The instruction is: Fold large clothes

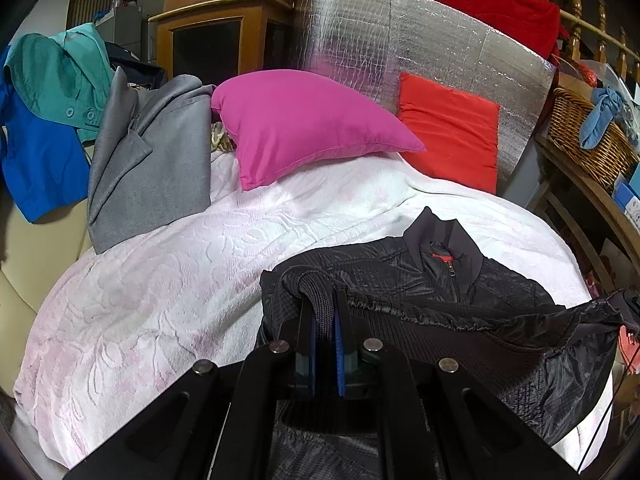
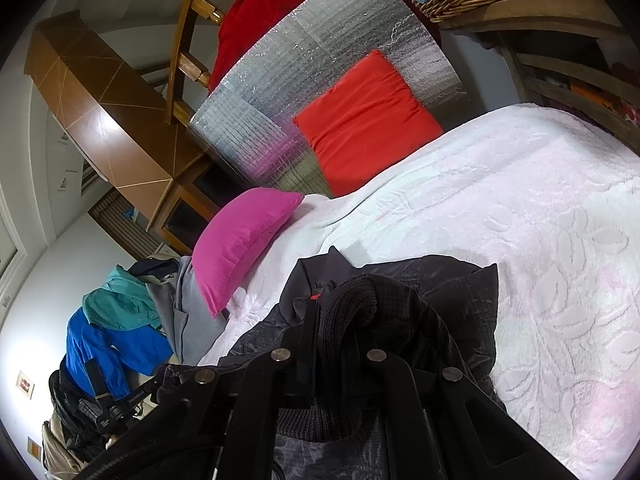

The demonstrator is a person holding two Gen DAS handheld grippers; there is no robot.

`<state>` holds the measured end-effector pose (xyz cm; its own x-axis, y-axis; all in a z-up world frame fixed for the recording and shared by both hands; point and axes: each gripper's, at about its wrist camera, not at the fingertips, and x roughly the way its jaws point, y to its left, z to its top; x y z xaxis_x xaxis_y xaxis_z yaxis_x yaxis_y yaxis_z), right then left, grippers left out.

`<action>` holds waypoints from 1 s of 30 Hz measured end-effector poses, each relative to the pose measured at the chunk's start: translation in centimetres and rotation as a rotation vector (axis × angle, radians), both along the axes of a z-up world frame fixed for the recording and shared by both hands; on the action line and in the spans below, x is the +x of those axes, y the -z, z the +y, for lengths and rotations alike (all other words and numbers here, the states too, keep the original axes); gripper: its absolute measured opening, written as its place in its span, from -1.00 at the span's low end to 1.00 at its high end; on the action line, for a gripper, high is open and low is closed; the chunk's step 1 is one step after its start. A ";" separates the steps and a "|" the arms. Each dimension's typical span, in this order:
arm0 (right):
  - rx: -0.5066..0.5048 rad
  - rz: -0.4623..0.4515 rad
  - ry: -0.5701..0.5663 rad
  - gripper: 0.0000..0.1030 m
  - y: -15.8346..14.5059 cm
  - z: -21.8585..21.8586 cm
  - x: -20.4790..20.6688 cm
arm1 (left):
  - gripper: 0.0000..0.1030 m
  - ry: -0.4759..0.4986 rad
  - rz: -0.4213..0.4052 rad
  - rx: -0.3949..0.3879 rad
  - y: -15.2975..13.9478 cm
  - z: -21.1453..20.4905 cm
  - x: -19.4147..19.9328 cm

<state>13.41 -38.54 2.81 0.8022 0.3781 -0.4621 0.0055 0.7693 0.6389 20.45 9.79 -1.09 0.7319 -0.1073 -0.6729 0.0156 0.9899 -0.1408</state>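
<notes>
A black quilted jacket (image 1: 432,280) with a zip collar lies on the white bedspread (image 1: 160,288). My left gripper (image 1: 325,304) is shut on the jacket's ribbed knit hem, which bunches between the blue pads (image 1: 341,344). The hem edge stretches taut to the right, where my right gripper (image 1: 632,304) shows at the frame's edge. In the right wrist view my right gripper (image 2: 332,316) is shut on a ribbed corner of the same jacket (image 2: 452,300), lifted and draped over the fingers. The right view is tilted sideways.
A magenta pillow (image 1: 304,128) and an orange-red cushion (image 1: 452,132) rest against a silver foil panel (image 1: 380,40) at the bed's head. A grey blazer (image 1: 148,160), teal shirt (image 1: 60,76) and blue garment (image 1: 40,160) hang at left. A wicker basket (image 1: 588,136) stands right.
</notes>
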 end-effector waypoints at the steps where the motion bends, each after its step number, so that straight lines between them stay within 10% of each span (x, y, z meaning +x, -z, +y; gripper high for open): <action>1: 0.000 0.000 0.000 -0.84 0.0 0.0 0.0 | -0.84 0.001 0.000 -0.001 0.0 0.0 0.1; 30: -0.042 0.082 -0.033 -0.84 0.1 -0.7 9.6 | -0.84 0.029 0.093 -0.021 0.1 0.0 8.4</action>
